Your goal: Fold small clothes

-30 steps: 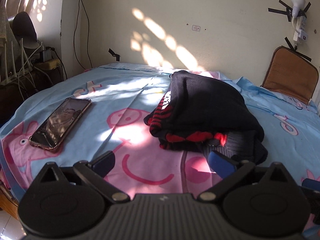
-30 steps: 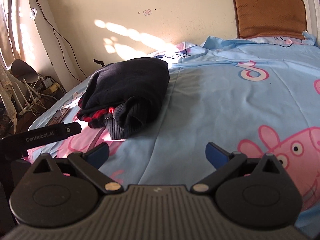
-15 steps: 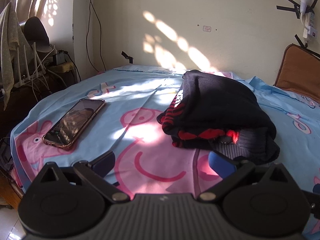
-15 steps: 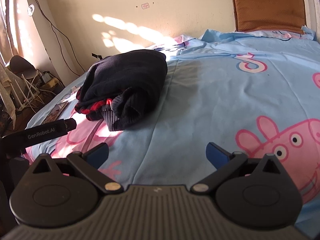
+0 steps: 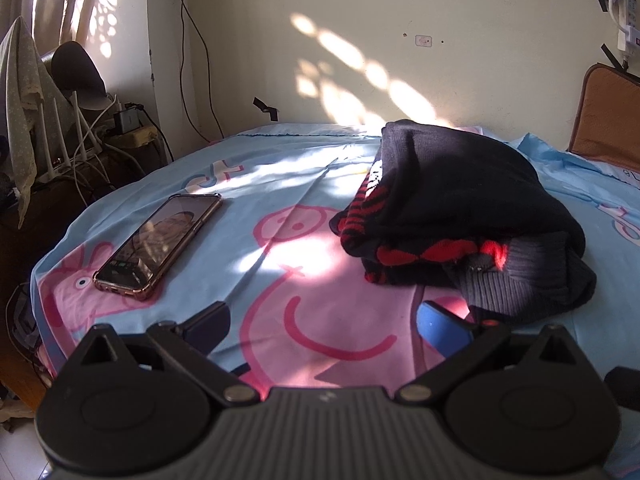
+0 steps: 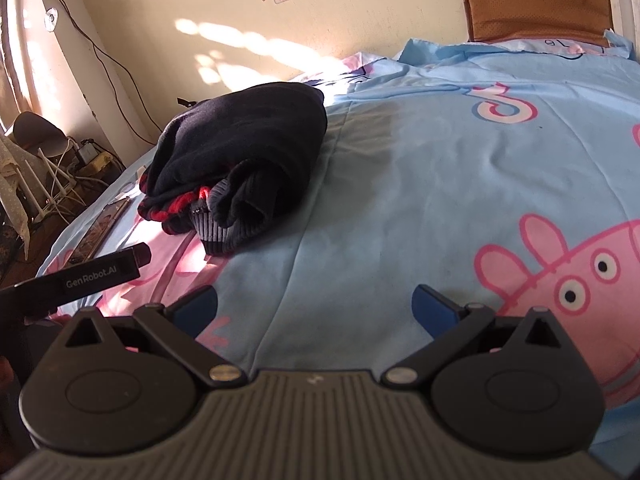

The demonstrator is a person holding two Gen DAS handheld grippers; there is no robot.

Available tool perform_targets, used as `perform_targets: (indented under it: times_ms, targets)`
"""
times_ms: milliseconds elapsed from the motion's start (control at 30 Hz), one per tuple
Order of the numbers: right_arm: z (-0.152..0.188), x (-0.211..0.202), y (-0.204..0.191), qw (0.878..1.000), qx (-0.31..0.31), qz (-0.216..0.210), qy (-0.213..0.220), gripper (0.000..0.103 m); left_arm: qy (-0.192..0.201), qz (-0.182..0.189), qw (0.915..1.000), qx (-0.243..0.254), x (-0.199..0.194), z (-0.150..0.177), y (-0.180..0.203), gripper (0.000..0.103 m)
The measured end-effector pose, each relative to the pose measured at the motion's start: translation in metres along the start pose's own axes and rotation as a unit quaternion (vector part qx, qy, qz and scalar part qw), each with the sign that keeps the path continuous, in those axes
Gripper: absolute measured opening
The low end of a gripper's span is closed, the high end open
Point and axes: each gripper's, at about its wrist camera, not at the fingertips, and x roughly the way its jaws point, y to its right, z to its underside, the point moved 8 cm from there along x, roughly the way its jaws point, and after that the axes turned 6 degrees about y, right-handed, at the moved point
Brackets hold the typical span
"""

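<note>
**Folded Bundle at Rest, Both Tools Clear**

Plainly read "GenRobot.AI" along the left gripper (image 6: 76, 280). Lay folded on the blue cartoon-pig bedsheet (image 5: 280, 184): dark sweater (image 5: 460, 200), red-striped edge showing, phone (image 5: 160, 240) well apart to its left. Hovered wide-jawed and empty near the bundle's ribbed hem: left gripper (image 5: 324, 320). Likewise spread wide over bare sheet, sweater (image 6: 248, 152) apart: right gripper (image 6: 316, 300).
</note>
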Motion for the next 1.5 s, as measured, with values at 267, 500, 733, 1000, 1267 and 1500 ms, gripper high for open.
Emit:
perform_targets:
  times_ms: [267, 500, 733, 1000, 1267, 1500]
  targets:
    - [-0.004, 0.004, 0.001, 1.0, -0.004, -0.004, 0.007, 0.103, 0.0, -0.038, 0.9992, 0.005, 0.004, 0.001, -0.018, 0.103]
    - [-0.007, 0.009, 0.0, 1.0, -0.012, -0.004, 0.008, 0.103, -0.002, -0.022, 0.9996, 0.018, 0.004, 0.006, -0.01, 0.103]
    - [-0.019, -0.001, 0.006, 0.996, -0.042, 0.045, 0.072, 0.103, -0.032, 0.023, 0.9989, 0.026, 0.011, 0.011, 0.013, 0.103]
    - [-0.014, 0.015, 0.015, 0.998, -0.025, 0.043, 0.048, 0.103, -0.077, 0.039, 0.9962, 0.013, 0.019, 0.019, 0.016, 0.103]
    - [-0.016, 0.019, 0.014, 0.997, -0.023, 0.04, 0.06, 0.103, -0.09, 0.065, 0.9938, 0.002, 0.019, 0.018, 0.01, 0.103]
    - [-0.016, 0.019, 0.012, 0.998, -0.036, 0.023, 0.037, 0.103, -0.105, 0.06, 0.9924, 0.022, 0.019, 0.018, 0.013, 0.103]
